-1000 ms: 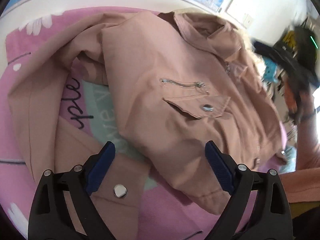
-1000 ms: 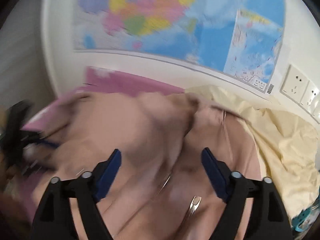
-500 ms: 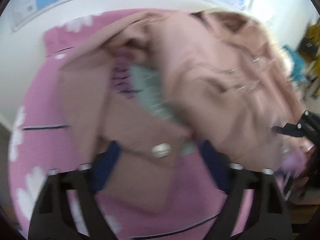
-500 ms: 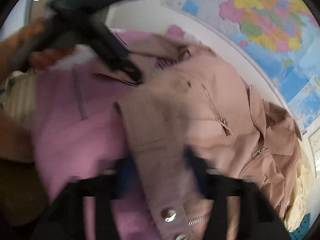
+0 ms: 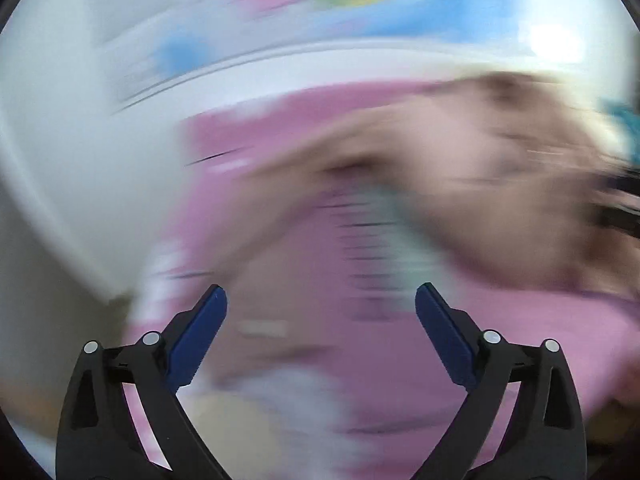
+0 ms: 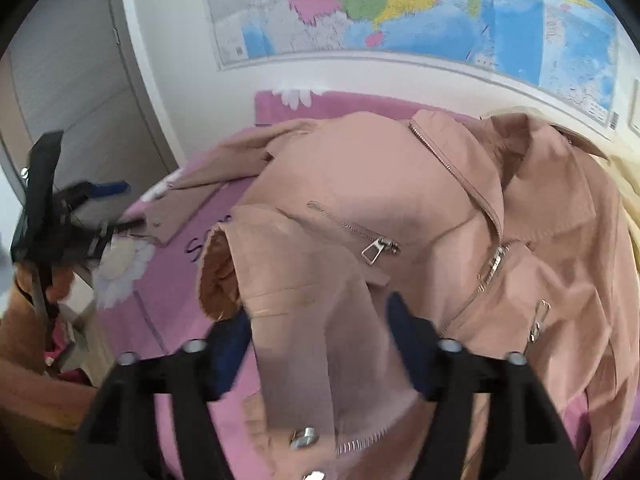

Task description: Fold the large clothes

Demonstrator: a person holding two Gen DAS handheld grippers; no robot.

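A dusty-pink jacket (image 6: pixel 420 208) with silver zips lies on a pink bedspread (image 6: pixel 176 320). One sleeve (image 6: pixel 304 312) is folded across the front, its cuff between the fingers of my right gripper (image 6: pixel 320 344). The jaws stand apart around the sleeve, blurred by motion. My left gripper (image 5: pixel 320 320) is open and empty above the bedspread (image 5: pixel 420 360); its view is heavily blurred, with the jacket (image 5: pixel 480 184) smeared at the right. The left gripper also shows at the left of the right wrist view (image 6: pixel 52 216).
A world map (image 6: pixel 400 8) hangs on the white wall behind the bed. A cream cloth (image 6: pixel 628 184) lies beyond the jacket at the right. A door or wardrobe panel (image 6: pixel 80 100) stands at the left. White daisy prints (image 6: pixel 120 272) mark the bedspread.
The left gripper has pulled back off the jacket toward the bed's left edge, still open. The right gripper has swung over the folded sleeve, its jaws narrowing around it.
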